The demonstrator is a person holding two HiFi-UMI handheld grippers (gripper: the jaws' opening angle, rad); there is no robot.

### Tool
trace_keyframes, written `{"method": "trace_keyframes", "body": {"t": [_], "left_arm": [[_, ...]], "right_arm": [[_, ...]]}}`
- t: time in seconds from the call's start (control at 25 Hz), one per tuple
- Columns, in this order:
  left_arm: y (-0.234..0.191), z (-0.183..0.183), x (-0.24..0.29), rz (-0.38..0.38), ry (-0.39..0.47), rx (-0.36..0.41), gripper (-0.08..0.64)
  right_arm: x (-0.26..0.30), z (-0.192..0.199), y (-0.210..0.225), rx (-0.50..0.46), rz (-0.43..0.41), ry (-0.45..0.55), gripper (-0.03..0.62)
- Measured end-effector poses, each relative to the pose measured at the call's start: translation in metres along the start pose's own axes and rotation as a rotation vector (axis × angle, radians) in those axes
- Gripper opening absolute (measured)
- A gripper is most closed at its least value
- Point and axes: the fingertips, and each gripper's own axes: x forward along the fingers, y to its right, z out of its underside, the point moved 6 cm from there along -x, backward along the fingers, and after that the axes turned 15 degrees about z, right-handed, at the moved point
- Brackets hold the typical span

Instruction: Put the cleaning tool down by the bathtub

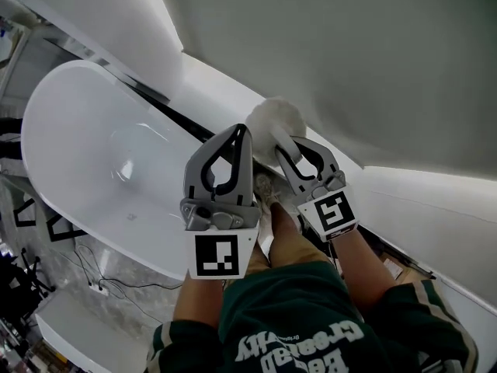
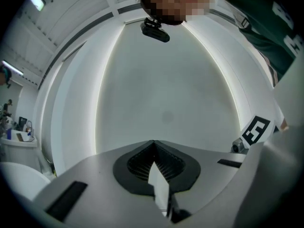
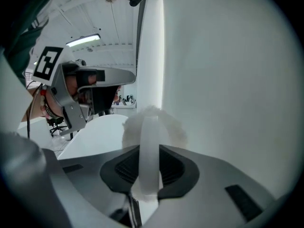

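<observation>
Starting close in: gripping the tool (image 3: pixel 153 120) in the right gripper (image 3: pixel 149 151), narrow and pinched on the flat white handle, fluffy head poking out just past the tips. Carrying nothing in the left gripper (image 2: pixel 153 142) alongside, closed tip to tip on empty air. Looking down from the head view, holding both side by side over the near end of the tub (image 1: pixel 85 130), right one tilted downward, fluffy head seen over the pale ledge (image 1: pixel 217 92) between tub and wall (image 1: pixel 349 53). Not set down yet, by the look of it, and no telling whether the head touches the ledge. Now for doing this well: go down slowly and land the soft head first on a flat spot just beside the tub, not on the curved rim, likely to send it sliding in. Lay the handle flat before loosening the grip, then open wide enough to clear the handle and back straight out along it. Hold the left gripper off to the side, clear of the tool. Beyond, just blank wall.
</observation>
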Motion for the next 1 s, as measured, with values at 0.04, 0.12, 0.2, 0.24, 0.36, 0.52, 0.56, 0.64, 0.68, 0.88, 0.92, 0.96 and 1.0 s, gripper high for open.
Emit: {"method": "trace_keyframes", "body": {"t": [0.04,0.12,0.2,0.24,0.36,0.52,0.56,0.64,0.68,0.88,0.92,0.96,1.0], "left_arm": [[-0.007,0.006,0.003,-0.011,-0.003,-0.009,0.008],[-0.018,0.018,0.011,-0.028,-0.017,-0.014,0.008],[-0.024,0.029,0.016,-0.037,-0.037,-0.008,0.008],[-0.027,0.033,0.018,-0.041,-0.046,-0.007,0.008],[-0.034,0.042,0.02,-0.056,-0.063,-0.019,0.008],[-0.046,0.051,0.02,-0.075,-0.071,-0.031,0.008],[-0.048,0.053,0.019,-0.081,-0.077,-0.034,0.008],[-0.054,0.06,0.016,-0.095,-0.091,-0.042,0.008],[-0.058,0.065,0.014,-0.102,-0.096,-0.047,0.008],[-0.069,0.086,0.009,-0.134,-0.112,-0.074,0.008],[-0.068,0.086,0.01,-0.132,-0.117,-0.07,0.008],[-0.066,0.087,0.011,-0.129,-0.124,-0.063,0.008],[-0.065,0.087,0.012,-0.126,-0.13,-0.057,0.008]], "right_arm": [[0.013,0.006,0.0,0.002,-0.007,-0.017,0.092],[0.037,0.02,-0.001,0.003,-0.024,-0.042,0.092],[0.057,0.032,-0.001,0.004,-0.038,-0.062,0.092],[0.065,0.037,-0.001,0.004,-0.045,-0.074,0.092],[0.089,0.055,-0.003,-0.005,-0.068,-0.115,0.092],[0.119,0.076,-0.01,-0.059,-0.102,-0.168,0.092],[0.126,0.08,-0.012,-0.082,-0.111,-0.178,0.092],[0.139,0.088,-0.02,-0.124,-0.128,-0.193,0.092],[0.147,0.093,-0.025,-0.135,-0.138,-0.201,0.092],[0.178,0.12,-0.042,-0.171,-0.188,-0.256,0.092],[0.18,0.123,-0.042,-0.177,-0.197,-0.266,0.093],[0.183,0.127,-0.042,-0.182,-0.205,-0.276,0.092],[0.185,0.13,-0.041,-0.186,-0.212,-0.286,0.092]]}}
